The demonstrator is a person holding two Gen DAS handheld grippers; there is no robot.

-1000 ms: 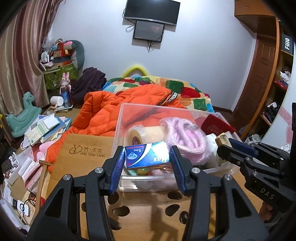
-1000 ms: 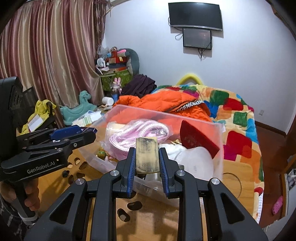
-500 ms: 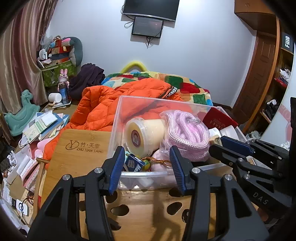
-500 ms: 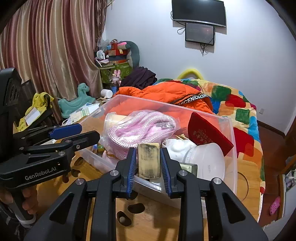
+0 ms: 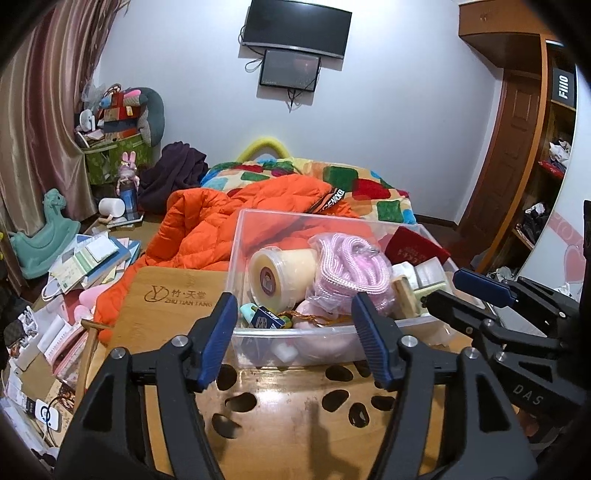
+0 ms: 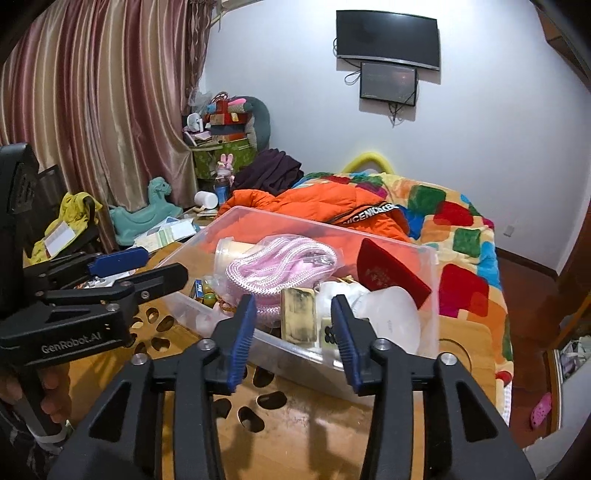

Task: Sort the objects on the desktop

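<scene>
Two claws, left [image 5: 293, 319] and right [image 6: 293, 325], are opening, empty, just before the clear bin [image 5: 332, 334]. Its heaped contents could spill if a finger clips the rim.

White wall [image 5: 388, 122], two screens [image 5: 295, 33]; striped curtain [image 6: 92, 110]; bed [image 6: 454, 221], patchwork quilt, orange jacket [image 5: 207, 229]; wooden door [image 5: 513, 147]; shelves [image 5: 554, 155]; cluttered floor [image 5: 44, 325]

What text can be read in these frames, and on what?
"ZHU TIAN TANG": wooden board.
"GenRobot.AI": left gripper.
"DAS": right gripper.
"FiiO": black box.
"Max": blue box.
Jacket strap: partly hidden, unclear.
Red booklet: too blurred.
</scene>
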